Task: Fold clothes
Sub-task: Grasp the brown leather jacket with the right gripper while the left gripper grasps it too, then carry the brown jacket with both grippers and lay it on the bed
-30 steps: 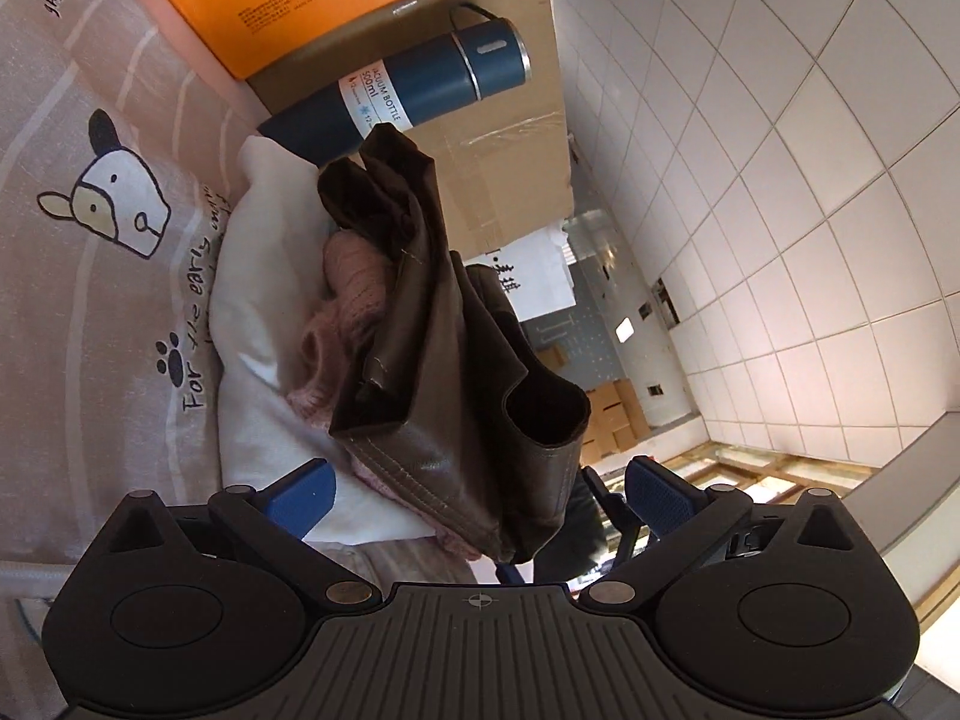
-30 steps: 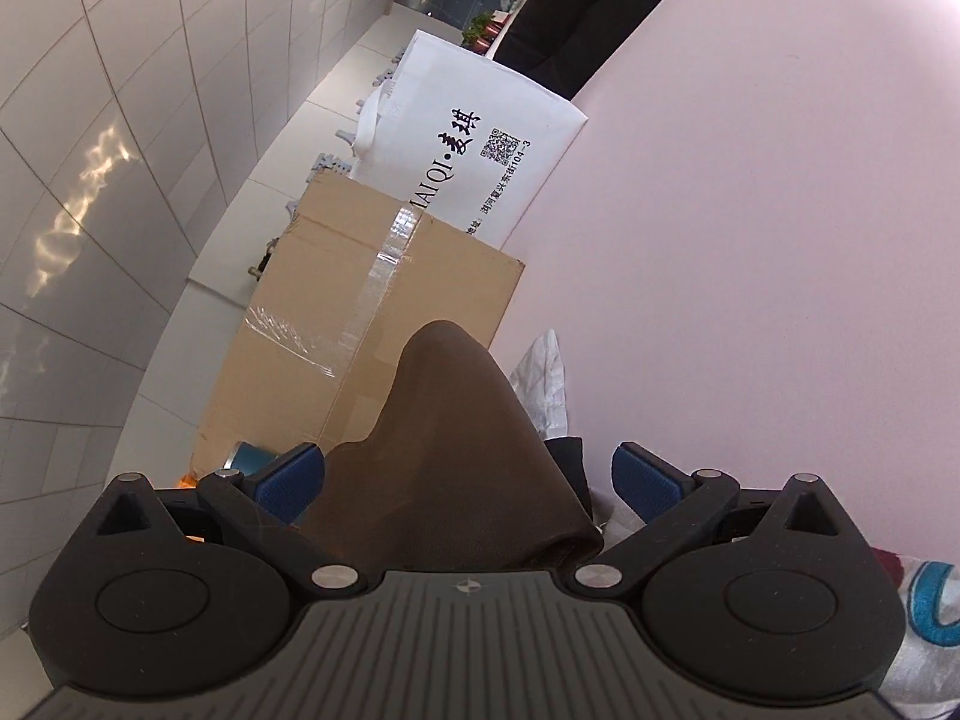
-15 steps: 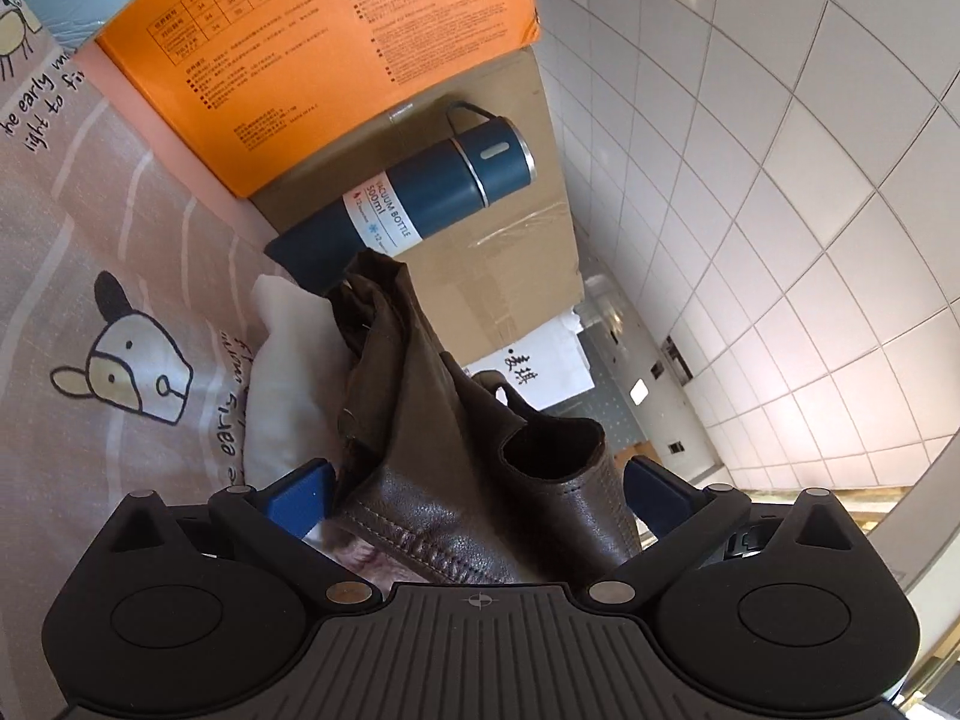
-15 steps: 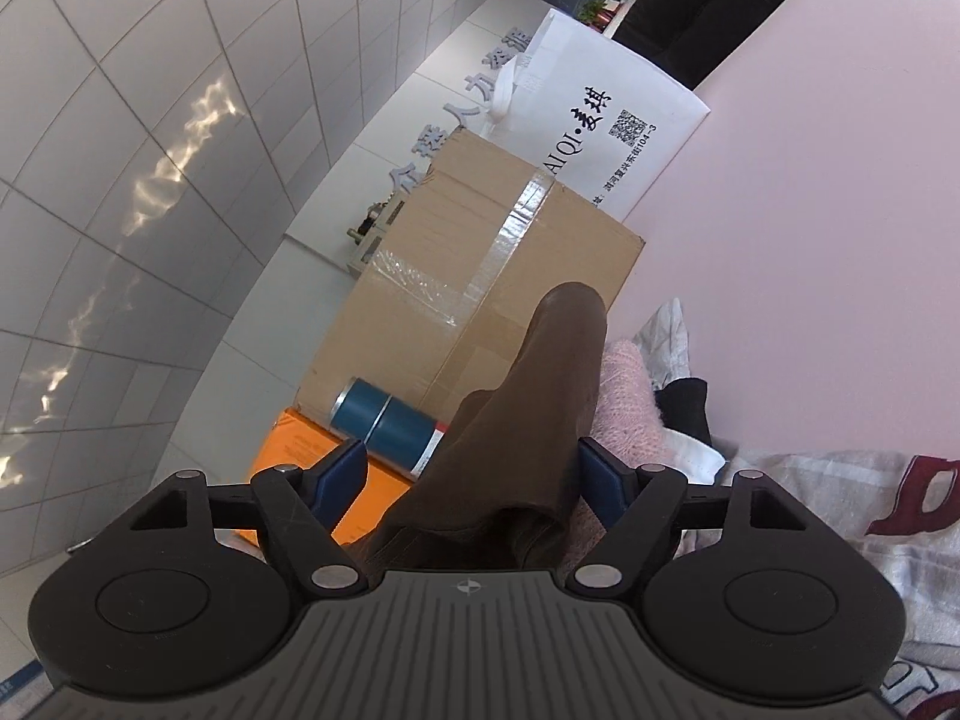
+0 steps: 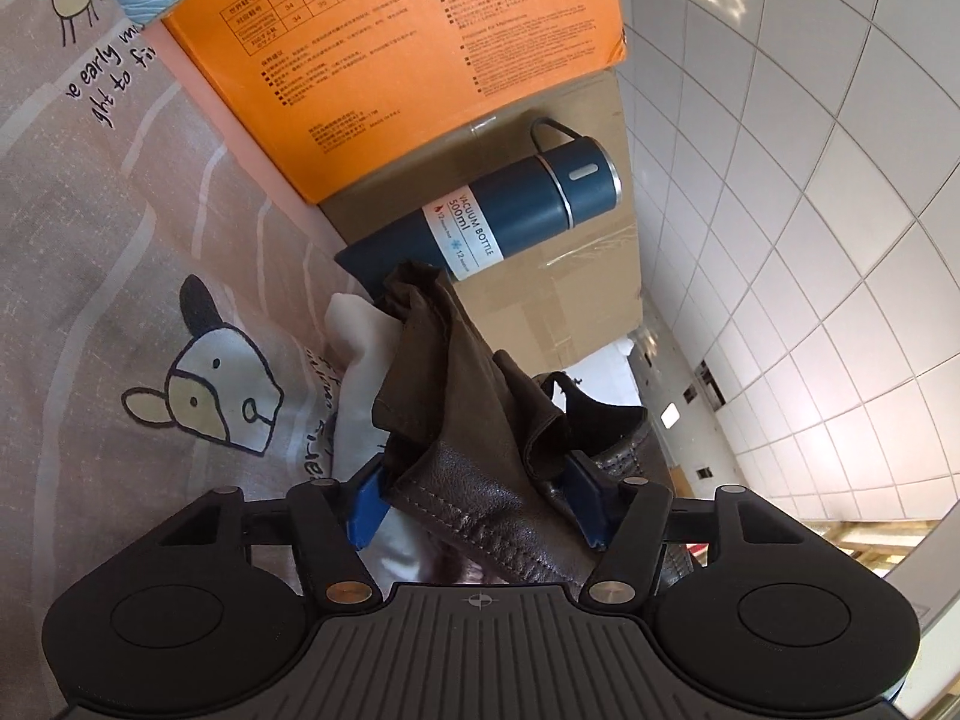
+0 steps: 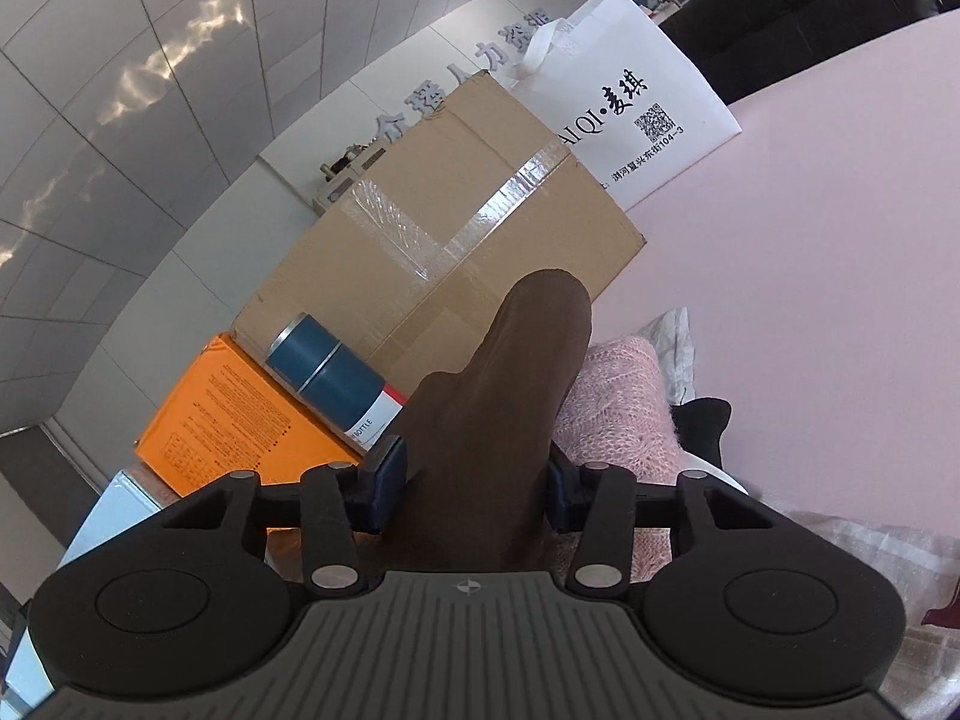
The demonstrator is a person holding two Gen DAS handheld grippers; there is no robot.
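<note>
A dark brown leather garment [image 5: 474, 438] hangs bunched between the blue pads of my left gripper [image 5: 480, 504], which is shut on its stitched edge. In the right wrist view the same brown garment [image 6: 492, 414] rises as a smooth hump between the pads of my right gripper [image 6: 474, 474], which is shut on it. A pink knitted garment [image 6: 612, 396] and white clothing [image 5: 366, 372] lie under it, on a cartoon-print sheet [image 5: 120, 276].
A navy vacuum bottle [image 5: 504, 222] lies against a taped cardboard box [image 6: 444, 252]. An orange box [image 5: 408, 42] stands beside it. A white bag [image 6: 624, 114] leans behind the box. A pink surface [image 6: 810, 252] and a tiled wall [image 5: 810, 180] are nearby.
Both grippers have closed from open onto the brown garment. The left view has moved closer to the garment and tilted toward the boxes. The right view has shifted left, showing the bottle and orange box.
</note>
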